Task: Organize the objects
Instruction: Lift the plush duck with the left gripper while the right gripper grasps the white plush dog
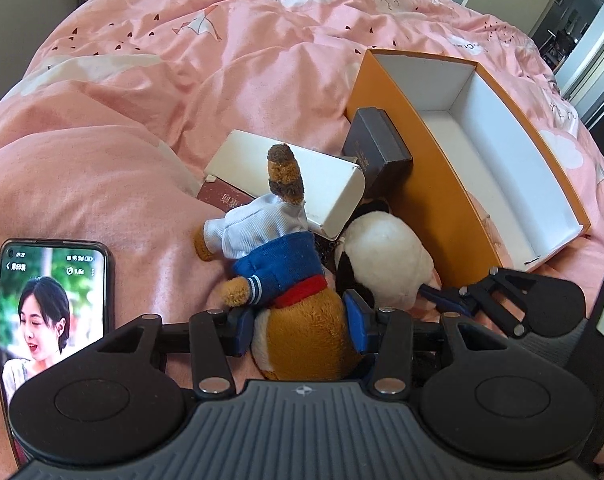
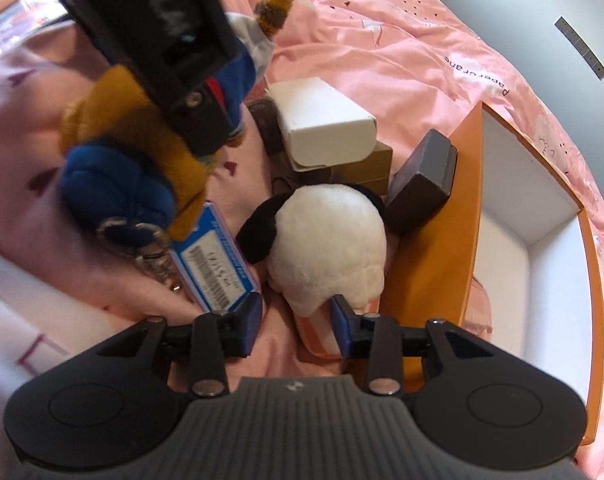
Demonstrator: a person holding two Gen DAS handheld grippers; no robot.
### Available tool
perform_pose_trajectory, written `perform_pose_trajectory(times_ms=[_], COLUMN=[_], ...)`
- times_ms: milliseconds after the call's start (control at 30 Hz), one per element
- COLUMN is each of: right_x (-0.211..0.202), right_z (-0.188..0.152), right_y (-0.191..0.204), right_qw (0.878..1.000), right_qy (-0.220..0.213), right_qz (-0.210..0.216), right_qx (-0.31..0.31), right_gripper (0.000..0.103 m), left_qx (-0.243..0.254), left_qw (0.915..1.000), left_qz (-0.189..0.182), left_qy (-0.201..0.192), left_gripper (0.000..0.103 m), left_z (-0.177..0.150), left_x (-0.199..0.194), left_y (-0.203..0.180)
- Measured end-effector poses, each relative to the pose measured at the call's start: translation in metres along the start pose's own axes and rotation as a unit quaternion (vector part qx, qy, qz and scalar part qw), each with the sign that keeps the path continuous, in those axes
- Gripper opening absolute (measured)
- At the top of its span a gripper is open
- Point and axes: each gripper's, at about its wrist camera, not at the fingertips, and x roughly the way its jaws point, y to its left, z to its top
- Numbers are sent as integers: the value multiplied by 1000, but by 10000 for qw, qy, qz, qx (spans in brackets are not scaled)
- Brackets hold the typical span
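Observation:
My left gripper (image 1: 300, 330) is shut on a brown plush toy (image 1: 286, 280) in a blue jacket and white trousers, gripping its body. In the right wrist view that toy (image 2: 134, 152) hangs at the upper left with a keyring (image 2: 150, 248) under it. A white plush with black ears (image 2: 330, 240) lies against the outside wall of the orange box (image 2: 434, 264). My right gripper (image 2: 296, 328) stands open at its near end; the plush's pink striped part sits by the right pad, and the left pad is apart from it. The white plush (image 1: 382, 256) also shows beside the held toy.
The orange box (image 1: 422, 184) has a bare white inside. Next to it lean a dark grey case (image 1: 378, 148), a white carton (image 1: 302, 184) and a red-brown box (image 1: 222, 198). A blue-white pack (image 2: 218, 256) lies on the pink duvet. A lit phone (image 1: 50, 312) lies at the left.

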Motion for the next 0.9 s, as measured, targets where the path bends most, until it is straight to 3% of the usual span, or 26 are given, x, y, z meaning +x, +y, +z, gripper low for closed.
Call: perform_pose_trajectory(times_ms=[333,533,900], right_x=[11,21,36], right_z=[3,4,12], right_y=[18,22,13], right_qw=[9913,9789,9773], right_qy=[-185,-384,-515], right_qz=[-1020,-1624,-1551], right_qx=[-814,-1176,-1350], right_gripper=[44,55,66], left_qx=[132,103,-176], left_qw=[9999,9999,9995], left_qz=[8,-38,-232], left_qy=[27,63,119], left_gripper=[53,53,53], left_z=[4,7,14], left_x=[8,12,19], left_y=[-4,-3,5])
